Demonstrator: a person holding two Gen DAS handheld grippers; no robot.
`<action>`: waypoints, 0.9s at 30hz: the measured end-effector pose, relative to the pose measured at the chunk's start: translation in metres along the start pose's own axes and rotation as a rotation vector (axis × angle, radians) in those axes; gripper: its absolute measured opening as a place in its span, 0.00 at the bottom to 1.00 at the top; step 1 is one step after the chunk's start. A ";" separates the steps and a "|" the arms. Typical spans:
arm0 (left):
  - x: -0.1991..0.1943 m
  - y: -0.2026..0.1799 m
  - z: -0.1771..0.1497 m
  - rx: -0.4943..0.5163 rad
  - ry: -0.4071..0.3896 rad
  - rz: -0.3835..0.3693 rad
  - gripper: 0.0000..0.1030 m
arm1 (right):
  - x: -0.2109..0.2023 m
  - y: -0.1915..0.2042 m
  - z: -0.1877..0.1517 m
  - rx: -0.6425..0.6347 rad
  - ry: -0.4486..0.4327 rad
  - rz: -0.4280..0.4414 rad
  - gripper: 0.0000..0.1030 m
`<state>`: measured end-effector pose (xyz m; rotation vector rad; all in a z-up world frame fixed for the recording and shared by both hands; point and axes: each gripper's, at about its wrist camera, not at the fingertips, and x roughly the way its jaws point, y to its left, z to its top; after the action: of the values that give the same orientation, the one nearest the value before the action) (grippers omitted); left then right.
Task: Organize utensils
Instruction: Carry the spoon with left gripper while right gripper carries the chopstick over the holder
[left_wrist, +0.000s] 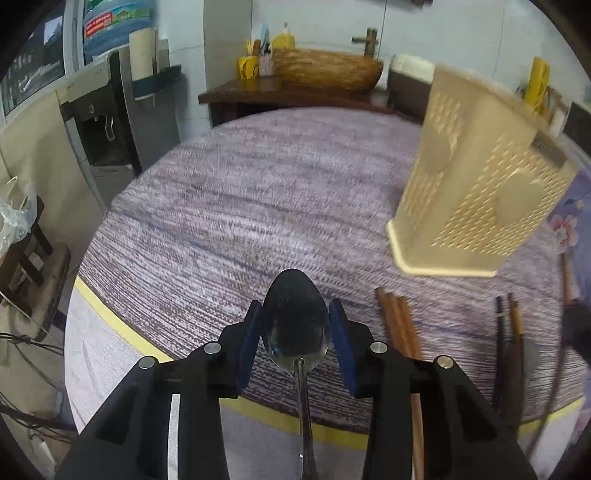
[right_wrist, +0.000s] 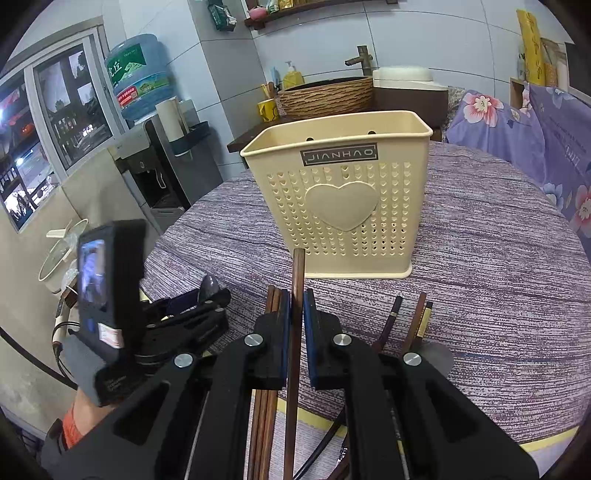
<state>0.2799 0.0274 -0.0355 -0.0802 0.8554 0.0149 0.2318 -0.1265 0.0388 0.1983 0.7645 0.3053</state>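
Two utensils in hand, several more loose on the counter. Left wrist view: left gripper (left_wrist: 295, 332) with a metal spoon (left_wrist: 295, 325) lying bowl-forward between its blue fingers (left_wrist: 251, 339); fingers stand close beside the bowl's edges, but whether they actually pinch it cannot be told, and the view is blurred. Cream perforated utensil holder (left_wrist: 480, 184) at 2 o'clock, upright on the purple woven counter (left_wrist: 258, 192). Bundle of brown chopsticks (left_wrist: 397, 321) at 4 o'clock, just beside the right finger; a darker pair (left_wrist: 511, 332) further toward 3 o'clock. Right wrist view: right gripper (right_wrist: 296, 332) nearly closed on a single brown chopstick (right_wrist: 297, 295), its tip pointing at 12 o'clock toward the utensil holder (right_wrist: 343, 192), which stands just beyond the tip with its open mouth upward. Chopstick bundle (right_wrist: 273, 306) at 10 o'clock of the fingers; loose chopsticks (right_wrist: 410, 321) at 3 o'clock; left gripper (right_wrist: 207, 299) with the spoon (right_wrist: 208, 286) at 9 o'clock. Step judged: carrying picked pieces to the holder. Next move judged: raise the chopstick above the rim, tip it downward, release inside; spoon likewise.
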 end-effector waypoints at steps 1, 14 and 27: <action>-0.011 0.001 0.002 -0.004 -0.027 -0.019 0.37 | -0.002 -0.001 0.000 0.002 -0.005 0.007 0.08; -0.084 0.004 -0.001 -0.006 -0.206 -0.131 0.36 | -0.057 -0.001 0.009 0.018 -0.103 0.111 0.08; -0.099 -0.002 0.007 0.023 -0.256 -0.178 0.36 | -0.094 0.003 0.026 -0.015 -0.170 0.138 0.08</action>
<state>0.2201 0.0274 0.0439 -0.1298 0.5905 -0.1484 0.1853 -0.1576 0.1192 0.2598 0.5815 0.4193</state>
